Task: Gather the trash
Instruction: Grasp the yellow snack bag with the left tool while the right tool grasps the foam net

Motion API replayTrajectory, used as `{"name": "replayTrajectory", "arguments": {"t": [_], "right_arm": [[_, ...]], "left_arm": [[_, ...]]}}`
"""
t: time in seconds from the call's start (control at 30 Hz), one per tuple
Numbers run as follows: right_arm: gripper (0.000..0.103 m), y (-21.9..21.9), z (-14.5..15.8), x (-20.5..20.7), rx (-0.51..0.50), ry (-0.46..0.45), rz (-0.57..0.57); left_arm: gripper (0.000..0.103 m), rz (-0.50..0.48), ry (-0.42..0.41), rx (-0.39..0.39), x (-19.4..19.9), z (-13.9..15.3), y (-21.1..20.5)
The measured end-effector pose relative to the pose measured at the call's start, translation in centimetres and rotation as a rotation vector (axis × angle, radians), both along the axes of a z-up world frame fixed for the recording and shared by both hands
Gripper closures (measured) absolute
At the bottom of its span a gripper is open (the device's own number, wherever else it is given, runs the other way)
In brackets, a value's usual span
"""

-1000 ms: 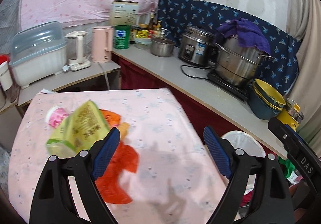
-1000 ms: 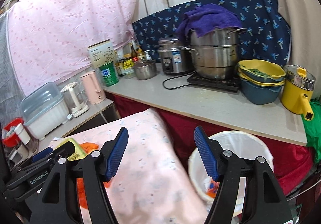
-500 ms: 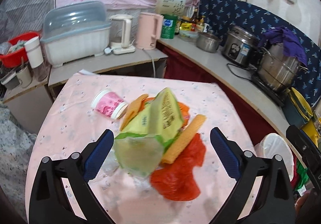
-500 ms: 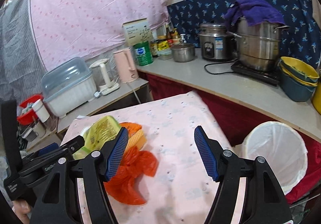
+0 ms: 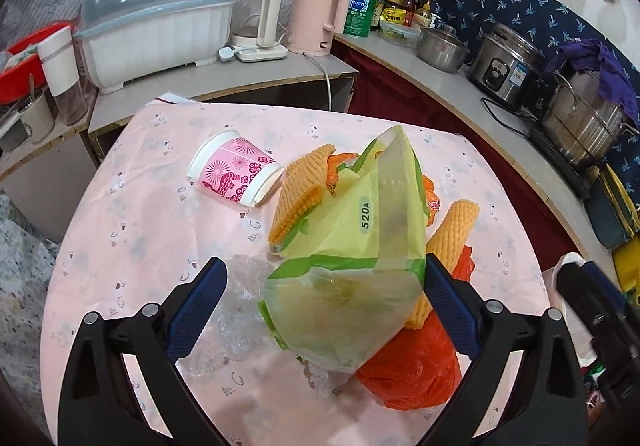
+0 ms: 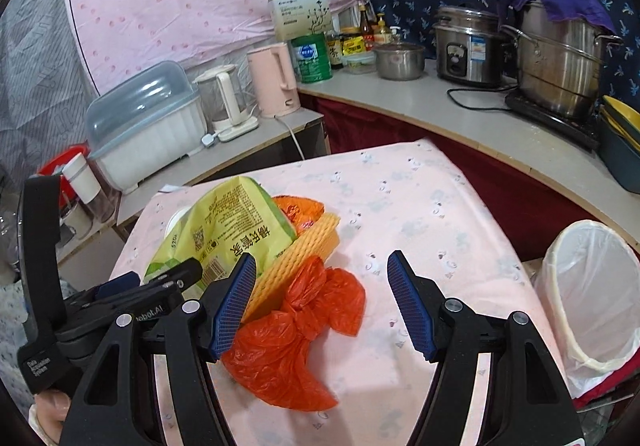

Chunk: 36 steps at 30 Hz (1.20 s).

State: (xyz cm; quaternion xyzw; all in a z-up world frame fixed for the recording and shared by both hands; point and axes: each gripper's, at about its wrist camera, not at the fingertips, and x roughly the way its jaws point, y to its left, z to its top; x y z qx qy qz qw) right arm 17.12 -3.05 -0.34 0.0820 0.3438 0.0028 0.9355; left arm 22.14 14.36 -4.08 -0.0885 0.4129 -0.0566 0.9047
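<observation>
The green snack bag [image 5: 352,246] tops a trash heap mid-tabletop [image 5: 132,214], near its right edge. Left tool [image 5: 324,302] straddles it, released; right tool [image 6: 320,298], released, hovers over the orange bag [image 6: 288,350]. Clench low on the bag's crumpled body, then lift clear toward the bin [image 6: 592,294].

Both wrist cameras tilt down, close over the pink table [image 5: 132,214]. The trash pile [image 5: 360,238] sits at six o'clock in the left view, eight o'clock in the right; both share the counter [image 6: 460,114] at twelve.

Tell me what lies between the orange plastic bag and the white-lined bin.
In the right wrist view, only bare pink tablecloth separates the orange plastic bag from the bin beside the table.
</observation>
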Motion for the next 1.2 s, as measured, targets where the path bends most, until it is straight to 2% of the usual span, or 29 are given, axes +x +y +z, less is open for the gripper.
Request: {"name": "replayTrajectory", "arguments": {"t": [0.03,0.07,0.1,0.17,0.23,0.27,0.3,0.33,0.4,0.67,0.83,1.1,1.2], "right_arm": [[0.037,0.2,-0.4,0.3,0.0,0.009,0.002],[0.037,0.4,-0.6,0.6,0.001,0.017,0.005],[0.037,0.5,-0.9,0.9,0.002,0.025,0.007],[0.037,0.8,-1.5,1.3,0.005,0.04,0.013],[0.037,1.1,-2.0,1.7,0.006,0.054,0.02],[0.037,1.2,-2.2,1.8,0.007,0.06,0.023],[0.037,1.4,-2.5,2.0,0.008,0.066,0.026],[0.037,1.6,-2.7,2.2,0.008,0.071,0.029],[0.038,2.0,-3.1,2.5,0.012,0.083,0.036],[0.05,3.7,-4.5,3.8,0.036,0.127,0.083],[0.05,4.9,-5.3,4.5,0.048,0.148,0.102],[0.051,6.4,-6.9,5.9,0.033,0.18,0.111],[0.062,6.5,-7.4,6.2,0.028,0.186,0.112]], "left_arm": [[0.014,-0.006,0.001,-0.012,0.2,0.0,0.1],[0.019,-0.016,0.003,-0.021,0.4,-0.1,0.2],[0.029,-0.03,0.005,-0.029,0.6,-0.1,0.2],[0.035,-0.051,0.011,-0.044,0.9,-0.1,0.1],[0.049,-0.062,0.002,-0.061,0.9,0.1,0.3],[0.057,-0.07,0.001,-0.067,1.0,0.2,0.4],[0.071,-0.076,0.0,-0.075,1.0,0.3,0.5],[0.079,-0.077,0.0,-0.081,1.1,0.4,0.6],[0.084,-0.074,-0.006,-0.101,1.1,0.7,0.9],[0.088,-0.054,-0.079,-0.124,0.4,3.0,2.3],[0.088,-0.016,-0.109,-0.095,0.2,3.7,3.0],[0.088,0.002,-0.099,-0.099,0.5,3.2,4.0],[0.088,-0.002,-0.094,-0.093,0.5,2.9,3.9]]}}
